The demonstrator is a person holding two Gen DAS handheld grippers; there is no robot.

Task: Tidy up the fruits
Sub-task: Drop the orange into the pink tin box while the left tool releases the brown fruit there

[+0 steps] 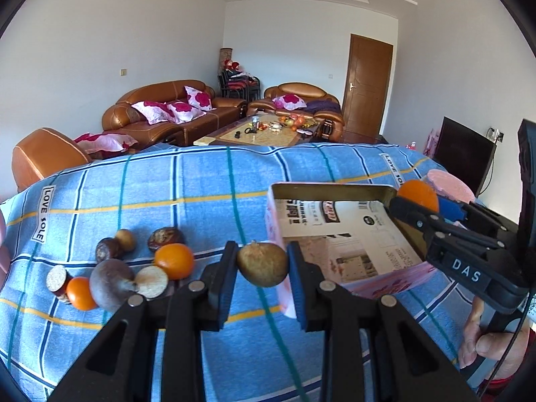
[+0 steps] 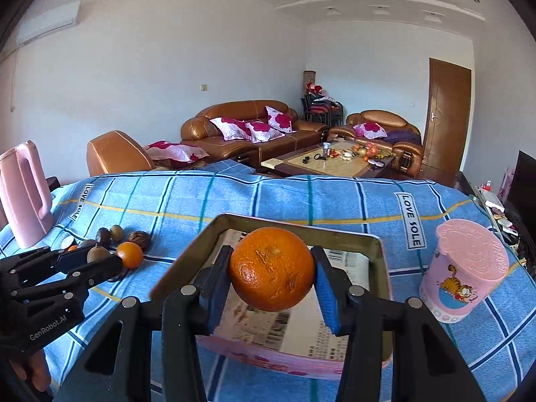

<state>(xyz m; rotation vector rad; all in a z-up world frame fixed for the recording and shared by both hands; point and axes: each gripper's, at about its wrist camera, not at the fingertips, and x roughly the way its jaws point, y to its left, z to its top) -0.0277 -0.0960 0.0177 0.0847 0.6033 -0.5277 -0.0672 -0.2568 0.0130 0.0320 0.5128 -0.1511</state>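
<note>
Left gripper (image 1: 262, 264) pinches a brown fruit (image 1: 263, 264), "DAS"-marked right gripper (image 2: 272, 269) clamps an orange (image 2: 272, 269); blanket (image 2: 335, 197) reads "LOVE SOLE".

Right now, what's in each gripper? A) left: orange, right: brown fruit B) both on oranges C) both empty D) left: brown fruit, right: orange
D: the left gripper is shut on the brown fruit beside the pile on the blue cloth, while the right gripper is shut on the orange above the paper-lined box.
</note>
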